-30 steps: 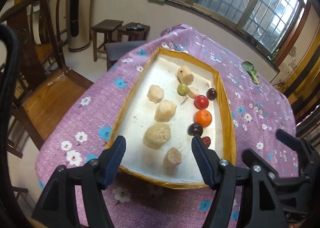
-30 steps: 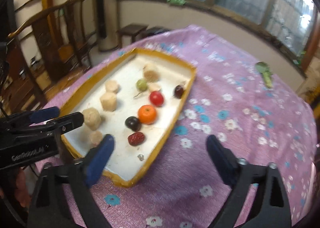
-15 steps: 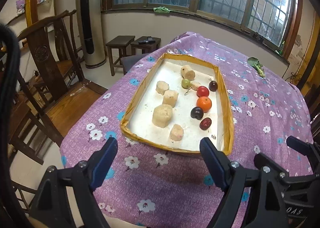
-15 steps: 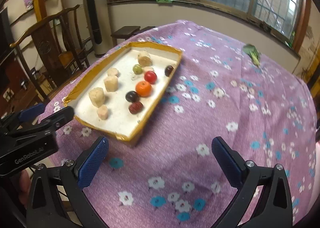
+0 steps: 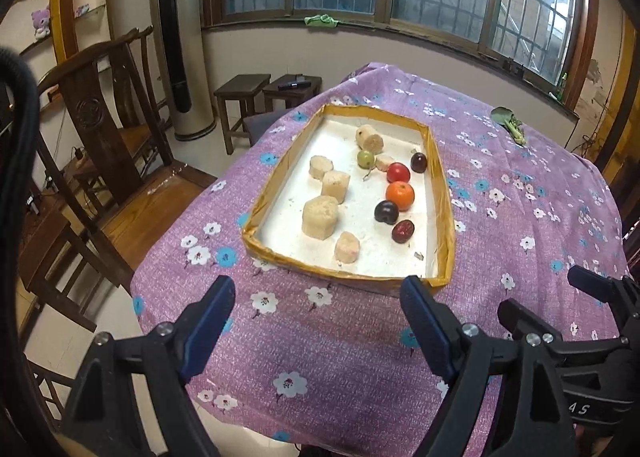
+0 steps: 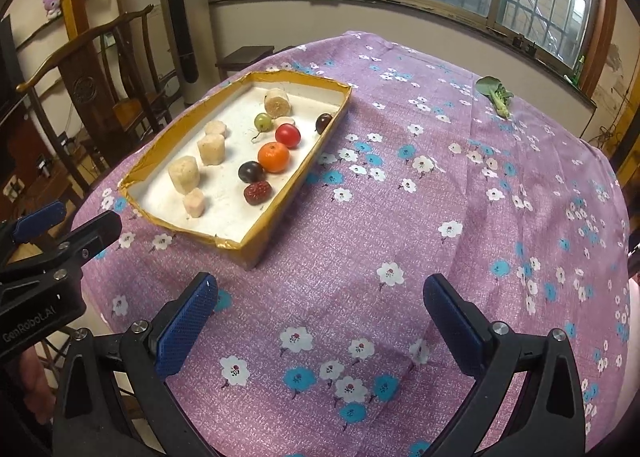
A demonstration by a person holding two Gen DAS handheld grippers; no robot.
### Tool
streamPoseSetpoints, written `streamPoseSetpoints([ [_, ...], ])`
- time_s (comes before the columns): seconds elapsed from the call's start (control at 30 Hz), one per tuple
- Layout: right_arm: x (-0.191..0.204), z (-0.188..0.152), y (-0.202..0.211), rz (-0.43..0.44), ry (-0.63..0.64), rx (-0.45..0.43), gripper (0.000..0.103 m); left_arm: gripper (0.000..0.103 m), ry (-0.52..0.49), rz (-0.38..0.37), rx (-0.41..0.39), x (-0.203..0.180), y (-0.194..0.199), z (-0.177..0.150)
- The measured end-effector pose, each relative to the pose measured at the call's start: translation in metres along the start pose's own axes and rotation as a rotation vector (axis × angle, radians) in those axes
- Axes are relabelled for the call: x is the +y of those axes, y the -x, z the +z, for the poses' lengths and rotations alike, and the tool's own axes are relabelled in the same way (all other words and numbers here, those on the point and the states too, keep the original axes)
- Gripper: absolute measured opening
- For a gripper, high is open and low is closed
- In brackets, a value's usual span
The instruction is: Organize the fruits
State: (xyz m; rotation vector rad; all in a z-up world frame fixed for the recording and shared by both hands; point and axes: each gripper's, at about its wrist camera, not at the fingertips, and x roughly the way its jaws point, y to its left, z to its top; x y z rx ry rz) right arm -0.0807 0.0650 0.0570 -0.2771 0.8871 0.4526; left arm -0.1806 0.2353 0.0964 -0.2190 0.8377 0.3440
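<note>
Your left tool hangs over the near edge of the tabletop with its jaws wide, having just opened further, and nothing sits between them. Your right tool is also spread wide and empty above the purple flowered cloth. The fruits lie in the yellow-rimmed tray beyond your left tool: an orange, a red tomato, two dark plums, a red date and a green fruit, beside pale cut chunks. A leafy green lies far right on the cloth.
</note>
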Motion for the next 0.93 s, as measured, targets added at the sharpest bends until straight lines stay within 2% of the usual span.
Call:
streamPoseSetpoints([
  [0.1, 0.001, 0.000, -0.001, 0.003, -0.002, 0.004, 0.103, 0.086, 0.013, -0.007, 0.015, 0.002, -0.002, 0.000],
  [0.27, 0.005, 0.001, -0.005, 0.001, 0.007, 0.011, 0.103, 0.086, 0.005, 0.033, -0.015, 0.002, -0.001, -0.003],
  [0.93, 0.010, 0.009, -0.019, -0.013, 0.032, 0.033, 0.103, 0.086, -0.020, 0.033, 0.004, -0.001, -0.016, 0.002],
])
